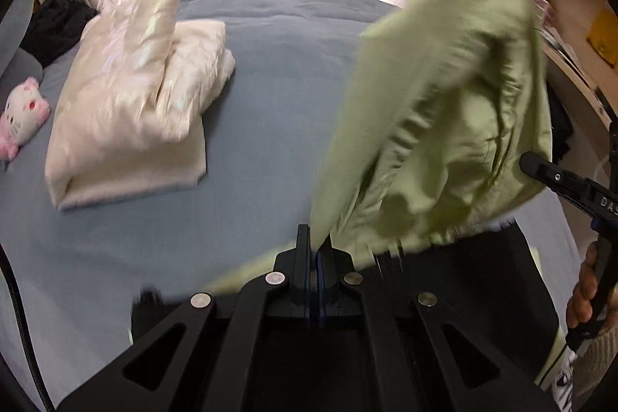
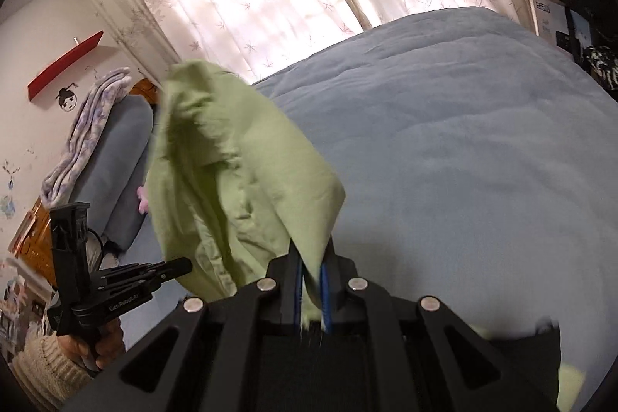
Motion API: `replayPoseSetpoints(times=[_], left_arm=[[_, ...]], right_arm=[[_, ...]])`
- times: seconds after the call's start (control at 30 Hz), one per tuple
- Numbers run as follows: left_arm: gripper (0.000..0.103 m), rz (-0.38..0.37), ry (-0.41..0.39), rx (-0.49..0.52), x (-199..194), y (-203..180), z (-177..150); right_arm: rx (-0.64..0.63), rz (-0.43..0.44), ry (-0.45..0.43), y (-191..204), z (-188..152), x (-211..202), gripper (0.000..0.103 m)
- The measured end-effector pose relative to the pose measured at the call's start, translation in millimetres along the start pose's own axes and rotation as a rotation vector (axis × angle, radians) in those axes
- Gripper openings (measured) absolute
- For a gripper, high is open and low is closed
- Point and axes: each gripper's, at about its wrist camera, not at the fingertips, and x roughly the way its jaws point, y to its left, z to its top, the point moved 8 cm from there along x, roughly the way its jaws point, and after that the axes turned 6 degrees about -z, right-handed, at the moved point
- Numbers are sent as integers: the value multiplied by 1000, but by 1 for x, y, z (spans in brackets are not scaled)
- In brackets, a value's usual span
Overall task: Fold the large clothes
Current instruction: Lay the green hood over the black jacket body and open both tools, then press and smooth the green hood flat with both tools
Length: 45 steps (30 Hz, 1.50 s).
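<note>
Black two-finger left gripper (image 1: 317,250): jaws drawn nearly together, pinching an edge of the pale green cotton garment (image 1: 436,126), which rises and billows ahead of and to the right of the jaws, blurred by motion. Black two-finger right gripper (image 2: 311,271): jaws likewise clamped on a second edge of the same garment, the cloth bunching up and to the left of them. Garment: held wholly in the air between both grippers, clear of the blue quilted bedspread (image 1: 270,72) that lies beyond and below both sets of jaws. Cream satin folded bundle (image 1: 131,95): resting on the bedspread well ahead and to the left of the left jaws, beside a pink-and-white plush toy (image 1: 23,114). Step in hand, by judgement: lifting and shaking the green garment open before it is laid out. Next move, by judgement: spread both grippers apart to tension the cloth, then lower it flat onto the bare bedspread ahead of the jaws, away from the cream bundle.
</note>
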Motion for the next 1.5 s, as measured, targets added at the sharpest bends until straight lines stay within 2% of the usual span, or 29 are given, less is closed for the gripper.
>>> replayPoseSetpoints(times=[0.17, 0.23, 0.33, 0.43, 0.5, 0.57, 0.63, 0.67, 0.7, 0.77, 0.83, 1.0, 1.13, 1.27, 1.4, 1.47, 1.5], left_arm=[[1, -56, 59, -51, -16, 13, -72], [1, -76, 88, -82, -22, 17, -107], [1, -66, 134, -129, -26, 33, -152], [1, -78, 156, -180, -31, 48, -179], [1, -96, 160, -212, -34, 55, -187], [3, -128, 155, -232, -38, 58, -194], [10, -157, 142, -238, -44, 54, -197], [12, -178, 134, -240, -52, 46, -201], [20, -199, 127, -242, -55, 40, -203], [32, -256, 114, -250, -56, 28, -202], [46, -312, 106, -263, -54, 15, -203], [47, -447, 124, -323, -27, -17, -207], [47, -491, 138, -393, 1, -20, -211], [47, -547, 91, -463, 18, -20, -208], [47, -566, 72, -491, 29, -23, -203], [45, -567, 56, -497, 32, -28, -195], [32, -555, 45, -499, 33, -29, -192]], right_arm=[[-26, -70, 23, -6, -61, -28, 11], [-47, -125, 65, -10, -93, -30, 12], [-114, -214, 134, -15, -138, -29, 14], [-229, -327, 210, -15, -183, -29, 14], [-269, -355, 245, -12, -202, -31, 14], [-276, -341, 255, -6, -217, -37, 14], [-264, -314, 252, -1, -220, -40, 17], [-252, -299, 247, 2, -222, -44, 24], [-235, -284, 238, 5, -225, -49, 31], [-186, -244, 219, 10, -223, -55, 38], [-142, -216, 214, 13, -224, -57, 39], [-31, -146, 227, 15, -228, -57, 39], [31, -79, 211, 13, -232, -63, 39], [94, 5, 204, 13, -235, -65, 40], [121, 4, 228, 12, -234, -48, 43], [136, 1, 236, 12, -230, -37, 43], [145, 0, 234, 12, -228, -33, 43]])
